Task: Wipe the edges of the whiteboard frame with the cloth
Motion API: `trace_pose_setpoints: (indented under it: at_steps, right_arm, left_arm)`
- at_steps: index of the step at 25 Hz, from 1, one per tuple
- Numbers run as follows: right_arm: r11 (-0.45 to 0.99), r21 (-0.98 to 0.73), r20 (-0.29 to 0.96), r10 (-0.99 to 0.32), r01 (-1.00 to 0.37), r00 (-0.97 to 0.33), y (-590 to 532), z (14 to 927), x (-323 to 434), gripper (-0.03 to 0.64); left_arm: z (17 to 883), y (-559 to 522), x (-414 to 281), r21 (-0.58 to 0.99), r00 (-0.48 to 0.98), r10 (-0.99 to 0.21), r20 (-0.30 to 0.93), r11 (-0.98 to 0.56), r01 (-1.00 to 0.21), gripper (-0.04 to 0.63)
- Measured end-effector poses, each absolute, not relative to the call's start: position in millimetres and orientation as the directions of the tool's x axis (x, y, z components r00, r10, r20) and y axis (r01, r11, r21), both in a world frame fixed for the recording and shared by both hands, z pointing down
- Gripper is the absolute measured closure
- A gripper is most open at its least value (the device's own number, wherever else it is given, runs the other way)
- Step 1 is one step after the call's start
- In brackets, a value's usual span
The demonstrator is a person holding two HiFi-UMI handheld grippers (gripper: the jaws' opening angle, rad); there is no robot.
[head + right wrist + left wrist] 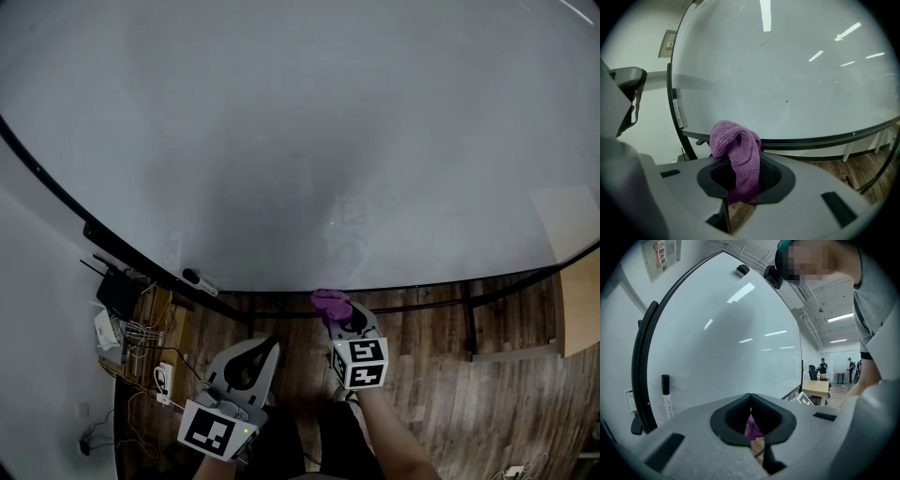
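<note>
Here the right gripper (pixel 347 317), fingers (pixel 772 175) clamping the purple cloth (pixel 330 302), points at the whiteboard frame (pixel 431 284); the left gripper (pixel 266 351) sits lower, fingers (pixel 732 418) closed, empty.

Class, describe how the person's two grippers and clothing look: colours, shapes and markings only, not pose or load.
The left gripper and right gripper have light grey, rounded bodies. Black textured pads line each one's jaws. Each carries a white cube printed with black square markers. The person wears a grey short sleeve with a dark band.
</note>
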State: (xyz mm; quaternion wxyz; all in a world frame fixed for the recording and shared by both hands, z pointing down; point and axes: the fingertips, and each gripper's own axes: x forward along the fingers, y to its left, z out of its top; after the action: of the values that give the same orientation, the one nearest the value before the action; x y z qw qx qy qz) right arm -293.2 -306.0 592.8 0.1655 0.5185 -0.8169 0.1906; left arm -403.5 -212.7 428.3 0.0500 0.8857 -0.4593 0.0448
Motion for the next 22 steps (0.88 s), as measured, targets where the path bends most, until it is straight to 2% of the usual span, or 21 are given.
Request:
trace_pose_setpoints:
  at_steps: [22]
  right_arm:
    - [0.328,-0.126,0.463,-0.815,-0.936,-0.348,-313.2,594.5,-205.0,0.52]
  left_arm:
    - [427.7,-217.7,-326.0,0.059,0.61,-0.784,0.116,-0.608,-0.792,0.58]
